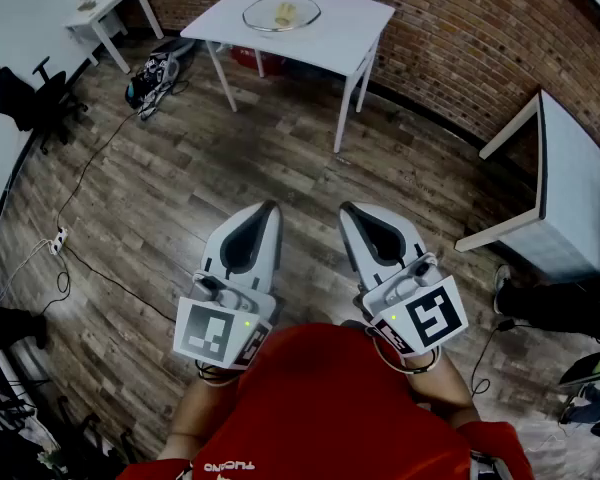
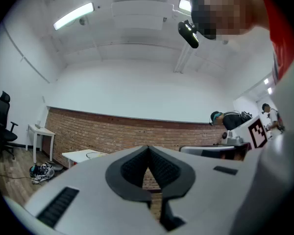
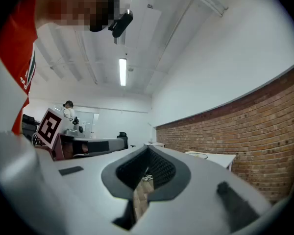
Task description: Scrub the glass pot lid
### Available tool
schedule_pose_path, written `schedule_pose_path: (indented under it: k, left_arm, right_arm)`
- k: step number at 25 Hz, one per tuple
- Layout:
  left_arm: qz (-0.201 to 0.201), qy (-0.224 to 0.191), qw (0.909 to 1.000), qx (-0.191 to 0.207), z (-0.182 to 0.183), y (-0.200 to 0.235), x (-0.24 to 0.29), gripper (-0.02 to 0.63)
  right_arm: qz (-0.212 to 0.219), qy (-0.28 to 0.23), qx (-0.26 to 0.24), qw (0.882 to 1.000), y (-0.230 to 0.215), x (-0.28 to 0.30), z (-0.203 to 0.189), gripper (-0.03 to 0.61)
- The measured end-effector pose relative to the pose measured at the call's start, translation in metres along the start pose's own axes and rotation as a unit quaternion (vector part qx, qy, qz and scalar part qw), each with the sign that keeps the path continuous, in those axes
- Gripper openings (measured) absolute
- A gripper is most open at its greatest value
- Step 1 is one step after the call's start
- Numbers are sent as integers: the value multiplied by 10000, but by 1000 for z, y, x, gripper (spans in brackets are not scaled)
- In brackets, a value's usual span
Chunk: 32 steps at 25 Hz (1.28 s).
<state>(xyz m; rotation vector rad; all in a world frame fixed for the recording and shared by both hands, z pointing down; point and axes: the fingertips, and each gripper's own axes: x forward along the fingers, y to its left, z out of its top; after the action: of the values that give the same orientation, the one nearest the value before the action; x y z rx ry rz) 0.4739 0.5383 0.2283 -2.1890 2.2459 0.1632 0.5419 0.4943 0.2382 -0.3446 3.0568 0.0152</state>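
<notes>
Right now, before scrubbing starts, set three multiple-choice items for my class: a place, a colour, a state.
1. The glass pot lid lies: A on the floor; B on the far table; C on the chair.
2. That table is: A white; B black; C red.
3. The left gripper and right gripper are: A open; B shut, empty; C holding the lid.
Answers: B, it rests on the tabletop; A, top and legs are white; B, both jaw pairs meet around nothing.

Bright ceiling light, fisheye edges
</notes>
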Motion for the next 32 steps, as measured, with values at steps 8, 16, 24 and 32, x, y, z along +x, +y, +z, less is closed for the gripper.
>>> schedule_pose_path:
  k: [8, 16, 24, 32]
  left_arm:
    - [109, 55, 9999, 58, -3, -3, 15, 17]
    - [400, 117, 9991, 47, -15, 10, 38, 17]
    - [583, 39, 9982, 100, -12, 72, 65, 17]
    - [440, 28, 9990, 67, -12, 179, 135, 17]
  right_arm:
    - [-76, -198, 247, 9995, -22, -1, 2, 31]
    - [-21, -132, 323, 9994, -52, 10, -14, 32]
    - [55, -16, 251, 9997, -73, 75, -25, 32]
    - [-90, 47, 89, 9999, -115, 191, -26, 32]
